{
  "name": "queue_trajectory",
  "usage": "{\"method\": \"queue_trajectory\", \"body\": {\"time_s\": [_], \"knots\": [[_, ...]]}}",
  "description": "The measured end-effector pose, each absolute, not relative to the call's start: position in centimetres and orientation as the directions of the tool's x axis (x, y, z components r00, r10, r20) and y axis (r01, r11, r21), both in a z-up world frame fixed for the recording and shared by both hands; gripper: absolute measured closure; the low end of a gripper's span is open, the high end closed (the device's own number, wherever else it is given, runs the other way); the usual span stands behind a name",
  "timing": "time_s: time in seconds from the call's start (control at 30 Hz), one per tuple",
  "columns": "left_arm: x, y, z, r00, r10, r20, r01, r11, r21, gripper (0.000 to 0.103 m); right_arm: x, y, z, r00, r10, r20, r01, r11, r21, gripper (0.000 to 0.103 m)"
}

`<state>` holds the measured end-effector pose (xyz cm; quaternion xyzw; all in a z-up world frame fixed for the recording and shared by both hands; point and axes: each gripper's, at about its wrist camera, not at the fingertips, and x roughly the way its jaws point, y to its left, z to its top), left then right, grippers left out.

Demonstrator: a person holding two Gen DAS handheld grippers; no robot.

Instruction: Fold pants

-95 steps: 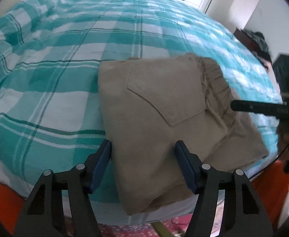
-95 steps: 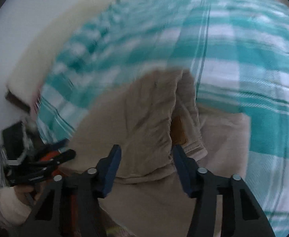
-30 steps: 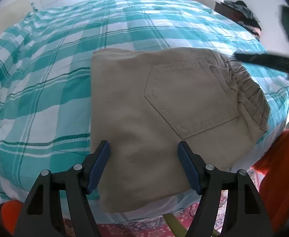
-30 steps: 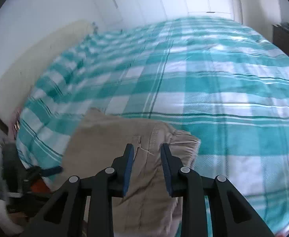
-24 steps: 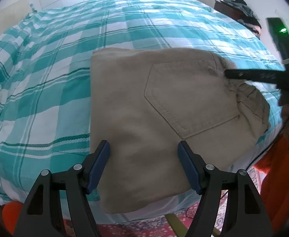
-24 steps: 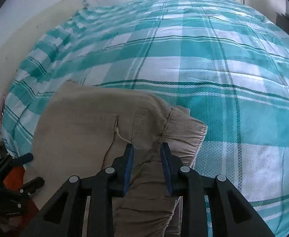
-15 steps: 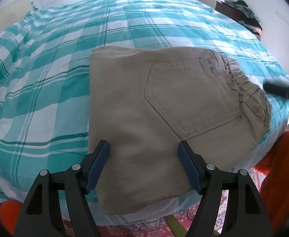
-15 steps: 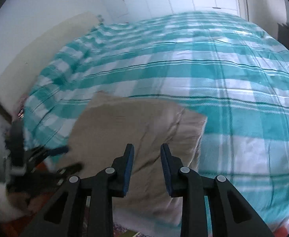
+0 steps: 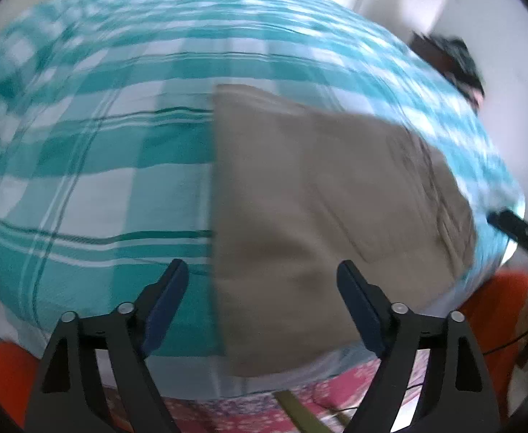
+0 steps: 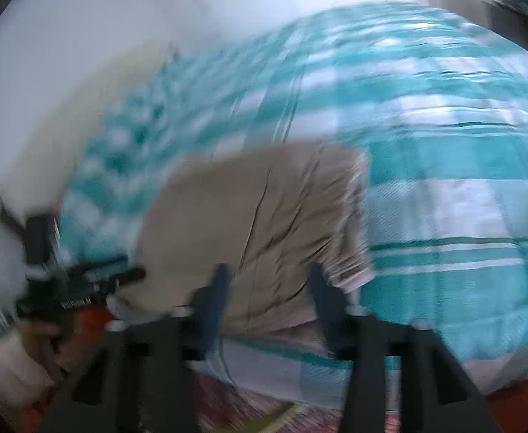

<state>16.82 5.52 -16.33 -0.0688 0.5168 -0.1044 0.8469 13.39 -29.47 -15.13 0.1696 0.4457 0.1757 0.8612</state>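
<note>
The beige pants (image 9: pixel 321 213) lie folded into a flat rectangle at the near edge of the bed, back pocket up, waistband to the right. They also show in the right wrist view (image 10: pixel 264 223), blurred. My left gripper (image 9: pixel 264 288) is open and empty, held just above the fold's near edge. My right gripper (image 10: pixel 269 292) is open and empty, off the near edge by the waistband. Its dark body (image 9: pixel 516 227) shows at the right of the left wrist view. The left gripper (image 10: pixel 83 281) shows at the left of the right wrist view.
The bed has a teal and white plaid cover (image 9: pixel 119 126) with much bare surface beyond the pants. A red patterned rug (image 9: pixel 235 411) lies below the bed's edge. A dark dresser with clothes (image 9: pixel 451 61) stands at the far right wall. Both views are motion-blurred.
Both grippers have pulled back from the pants and swung. My right gripper, nearly shut half a second ago, has opened. The folded pants lie still.
</note>
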Motion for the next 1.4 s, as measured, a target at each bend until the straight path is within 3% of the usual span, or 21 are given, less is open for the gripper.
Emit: {"method": "queue_trajectory", "body": {"time_s": [0.23,0.43,0.53,0.6,0.7,0.73,0.8,0.9,1.03,1.4], "knots": [[19.8,8.6,-19.3,0.328,-0.418,-0.847,0.000,0.897,-0.443,0.016,15.9,-33.9,-17.8,0.472,0.545,-0.693,-0.016,0.791,0.612,0.041],[22.9,6.6,-21.4,0.221,-0.478,-0.850,0.032,0.875,-0.483,0.015,20.5,-33.3,-22.3,0.294,0.648,-0.703,0.021,0.731,0.682,0.040],[23.4,5.3,-21.3,0.210,-0.455,-0.865,0.053,0.889,-0.455,0.014,22.1,-32.6,-23.9,0.236,0.717,-0.656,0.048,0.666,0.744,0.031],[23.4,4.4,-20.9,0.210,-0.452,-0.867,0.073,0.892,-0.447,0.016,22.7,-32.4,-24.4,0.226,0.731,-0.643,0.073,0.646,0.760,0.031],[22.9,3.4,-20.3,0.219,-0.409,-0.886,0.096,0.913,-0.397,0.029,23.1,-32.1,-24.7,0.218,0.726,-0.653,0.087,0.652,0.754,0.038],[22.7,3.1,-20.1,0.233,-0.380,-0.895,0.109,0.925,-0.365,0.035,23.1,-31.9,-24.5,0.209,0.706,-0.676,0.076,0.678,0.731,0.049],[22.4,2.8,-19.4,0.254,-0.339,-0.906,0.127,0.940,-0.316,0.063,23.5,-31.1,-24.0,0.198,0.662,-0.723,0.027,0.734,0.679,0.055],[22.0,2.7,-17.8,0.282,-0.314,-0.907,0.151,0.948,-0.281,0.081,23.1,-29.5,-21.6,0.225,0.582,-0.781,-0.073,0.810,0.582,0.063],[21.9,2.2,-15.1,0.330,-0.281,-0.901,0.174,0.957,-0.234,0.086,22.8,-25.6,-17.1,0.278,0.470,-0.838,-0.239,0.879,0.413,0.068],[30.7,3.8,-8.0,0.492,-0.300,-0.817,0.164,0.954,-0.252,0.087,29.4,-23.2,-9.1,0.426,0.482,-0.766,-0.326,0.871,0.366,0.069]]}}
